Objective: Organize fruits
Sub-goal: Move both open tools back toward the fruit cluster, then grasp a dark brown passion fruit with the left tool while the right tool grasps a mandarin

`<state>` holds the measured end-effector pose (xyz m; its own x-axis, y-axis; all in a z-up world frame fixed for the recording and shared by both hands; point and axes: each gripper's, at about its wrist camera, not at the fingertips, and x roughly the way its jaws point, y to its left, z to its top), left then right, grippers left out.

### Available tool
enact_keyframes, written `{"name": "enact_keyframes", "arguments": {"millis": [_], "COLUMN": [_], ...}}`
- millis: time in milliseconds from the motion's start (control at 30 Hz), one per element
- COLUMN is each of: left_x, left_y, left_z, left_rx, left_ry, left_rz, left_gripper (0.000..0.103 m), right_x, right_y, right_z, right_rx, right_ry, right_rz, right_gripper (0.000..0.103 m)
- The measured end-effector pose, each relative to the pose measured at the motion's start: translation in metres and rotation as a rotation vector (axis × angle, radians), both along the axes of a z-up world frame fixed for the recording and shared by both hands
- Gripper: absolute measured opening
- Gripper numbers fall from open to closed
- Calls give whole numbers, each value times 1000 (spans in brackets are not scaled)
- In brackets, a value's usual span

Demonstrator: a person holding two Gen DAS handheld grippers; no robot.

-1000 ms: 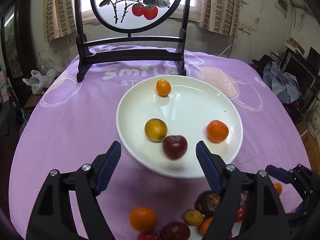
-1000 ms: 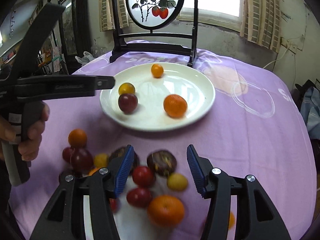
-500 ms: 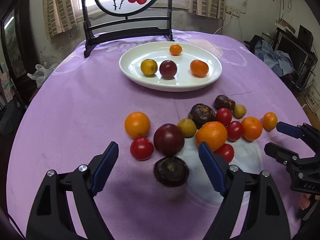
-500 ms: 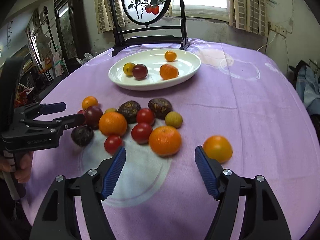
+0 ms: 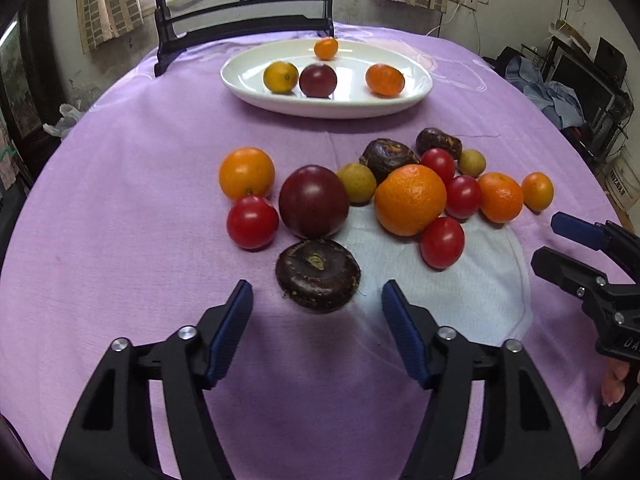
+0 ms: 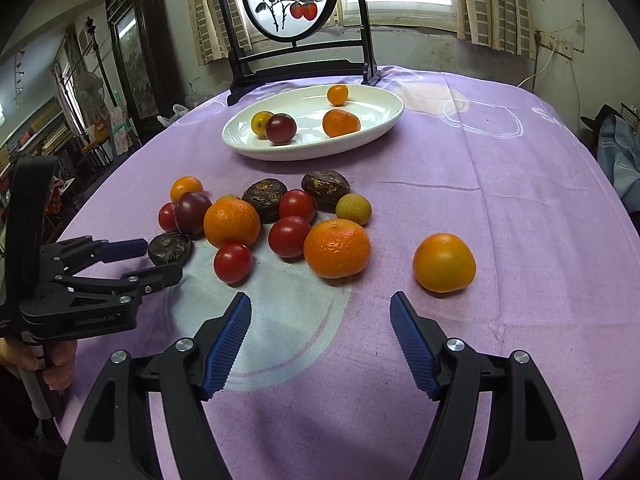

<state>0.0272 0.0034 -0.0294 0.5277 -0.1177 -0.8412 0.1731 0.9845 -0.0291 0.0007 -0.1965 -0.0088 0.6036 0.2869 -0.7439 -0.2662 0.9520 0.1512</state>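
1. The left gripper [image 5: 316,300] hangs with its jaws spread wide and empty, lined up on the dark flat fruit [image 5: 318,276] lying on the purple cloth [image 5: 120,200] just ahead; ease forward until both pads flank it.
2. Close gently; its skin looks rough, though I cannot tell how firm it is.
3. Lift clear of the plum [image 5: 313,201], which seems to touch it; carry to the white plate [image 5: 416,96].
4. The right gripper [image 6: 320,312] is likewise spread and holds nothing, near the lone orange [image 6: 444,262].
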Motion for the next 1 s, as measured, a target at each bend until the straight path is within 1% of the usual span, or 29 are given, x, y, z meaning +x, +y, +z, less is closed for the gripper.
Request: {"name": "enact_keyframes", "arguments": {"millis": [33,167,233,267,400,567,700,800,867,900,933,967,1000], "left_x": [2,6,8,9,13,9,5,3,3,3,2,3,3], "left_y": [0,-3,-5,-6,-6,0,5,9,11,11,12,12,13], "left_z": [-2,-4,-4,-3,-1,4,8,9,10,11,11,11,12], "left_rx": [-6,6,32,39,25,-15,-33,-43,-43,-44,-44,-44,-45], "left_ry": [13,4,-7,-13,-15,-20,-34,-36,-37,-38,-38,-38,-38], "left_rz": [2,4,-2,-10,-21,-40,-37,-32,-29,-28,-27,-25,-23], "left_gripper": [62,58,51,43,43,43,43,43,43,43,43,43,42], "right_x": [0,0,-1,-1,3,19,38,48,52,52,52,53,53], "right_y": [-1,0,0,0,1,12,21,26,28,29,30,29,29], "right_z": [0,-2,-2,-2,-2,1,-5,-9,-14,-14,-15,-15,-14], "right_rx": [0,1,0,-3,-40,-140,-201,-244,-248,-249,-248,-221,-212], "right_ry": [0,9,9,9,5,2,16,10,27,21,19,29,34], "right_rz": [0,3,2,1,-19,2,15,4,14,20,28,44,43], "right_gripper": [73,73,73,73,73,73,73,73,73,71,62,51,44]}}
